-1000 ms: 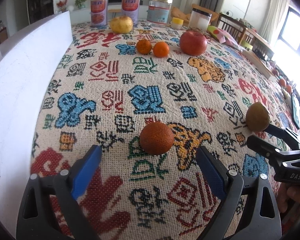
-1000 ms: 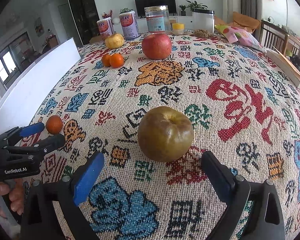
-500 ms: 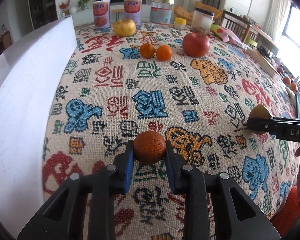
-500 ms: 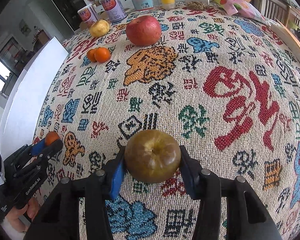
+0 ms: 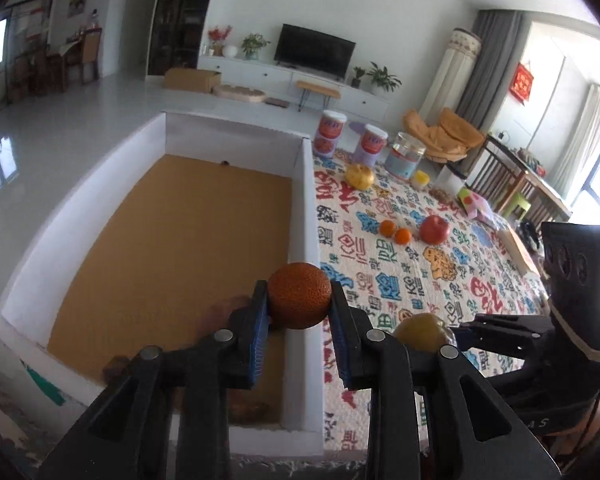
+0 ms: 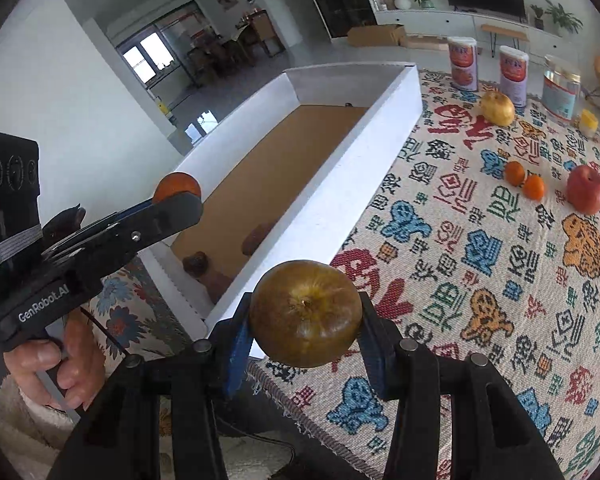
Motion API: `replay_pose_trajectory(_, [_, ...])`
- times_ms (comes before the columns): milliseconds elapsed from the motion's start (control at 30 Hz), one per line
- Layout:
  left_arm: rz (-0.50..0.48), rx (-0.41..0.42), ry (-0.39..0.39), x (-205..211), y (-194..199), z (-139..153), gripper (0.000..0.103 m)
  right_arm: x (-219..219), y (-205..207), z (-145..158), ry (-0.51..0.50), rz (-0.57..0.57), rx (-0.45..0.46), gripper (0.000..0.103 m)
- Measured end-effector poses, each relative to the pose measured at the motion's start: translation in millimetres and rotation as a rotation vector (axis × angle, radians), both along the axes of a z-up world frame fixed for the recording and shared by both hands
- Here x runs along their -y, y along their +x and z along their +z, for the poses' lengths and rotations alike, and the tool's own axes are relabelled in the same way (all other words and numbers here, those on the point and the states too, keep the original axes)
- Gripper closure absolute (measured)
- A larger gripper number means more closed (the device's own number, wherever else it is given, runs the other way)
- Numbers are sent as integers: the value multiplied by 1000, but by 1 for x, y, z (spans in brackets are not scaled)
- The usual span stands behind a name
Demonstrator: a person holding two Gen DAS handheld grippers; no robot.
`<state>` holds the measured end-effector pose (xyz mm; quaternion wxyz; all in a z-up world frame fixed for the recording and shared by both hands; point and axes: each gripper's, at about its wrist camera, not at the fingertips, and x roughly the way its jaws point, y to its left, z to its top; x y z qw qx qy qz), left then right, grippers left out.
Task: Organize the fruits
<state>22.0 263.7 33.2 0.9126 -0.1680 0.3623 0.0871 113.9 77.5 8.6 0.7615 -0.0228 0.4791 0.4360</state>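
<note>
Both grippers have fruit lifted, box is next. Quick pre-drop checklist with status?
1. Left gripper shut on the orange: ok.
2. Right gripper shut on the brown apple: ok.
3. Both fruits lifted off the tablecloth: ok.
4. Orange over the white box: cannot tell, it sits about over the near wall.
5. Apple over the box: not ok, it looks short of the box's near corner.
6. Bare floor in the box to land on: ok, only a few dark fruits near this end.
</note>
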Motion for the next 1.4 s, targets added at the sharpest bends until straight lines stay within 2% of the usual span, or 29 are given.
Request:
replay_pose_trajectory(133, [139,-134,-11,-53,1,-41,75,-74,-12,-10,-16,127,12,55])
replay_pose_trajectory(267, [182,-188,11,-65,-5,-62,73,-117,-20,-40,-106,187,17,54])
replay_pose_trajectory(300, [189,-196,16,-65,-5,-64,73,-120,-22,-42,-103,192,31,54])
replay_pose_trajectory(333, [201,-199,29,-66,-5,-65,68,-122,-24,-43,-105,192,41,53])
replay_pose_trajectory(367, [214,-201,43,-66,-5,-65,57,-122,-24,-44,-104,193,37,51])
replay_pose_trajectory(400, [225,-195,53,-66,-4,-62,50,-121,-22,-43,-93,190,26,45])
replay_pose_trajectory(433, [234,-175,61,-66,-4,-56,40,-117,-19,-40,-77,178,22,44])
replay_pose_trajectory(533, [236,-68,100,-58,-4,-21,34,-90,-8,-7,15,119,61,43])
replay_pose_trajectory(567, [230,-26,114,-52,-2,-8,26,-78,-2,11,55,91,94,43])
replay_pose_trajectory(633, [206,71,127,-35,-1,19,14,-46,6,48,120,14,188,36])
replay_pose_trajectory(667, [181,116,126,-23,0,29,10,-29,11,67,147,-41,251,27])
replay_pose_trajectory(767, [68,192,101,20,9,44,7,34,20,103,196,-247,438,7])
replay_pose_trajectory(800, [18,204,84,37,16,43,7,55,23,106,203,-321,480,1])
replay_pose_trajectory(833, [-31,212,67,54,22,39,6,74,31,107,200,-396,508,0])
replay_pose_trajectory(900, [-109,189,30,88,37,16,5,108,45,89,141,-520,518,0])
replay_pose_trajectory(967, [-193,130,3,127,59,-24,5,135,66,52,24,-620,483,0])
replay_pose_trajectory(1100, [-255,-97,74,186,108,-102,6,183,86,-48,-176,-717,323,1])
replay_pose_trajectory(1200, [-243,-113,113,202,129,-126,6,213,82,-102,-255,-746,234,1])
replay_pose_trajectory(1300, [-227,-102,155,207,147,-136,6,234,78,-125,-286,-780,211,1])
replay_pose_trajectory(1400, [-214,-119,163,207,159,-146,6,241,76,-128,-298,-808,223,1])
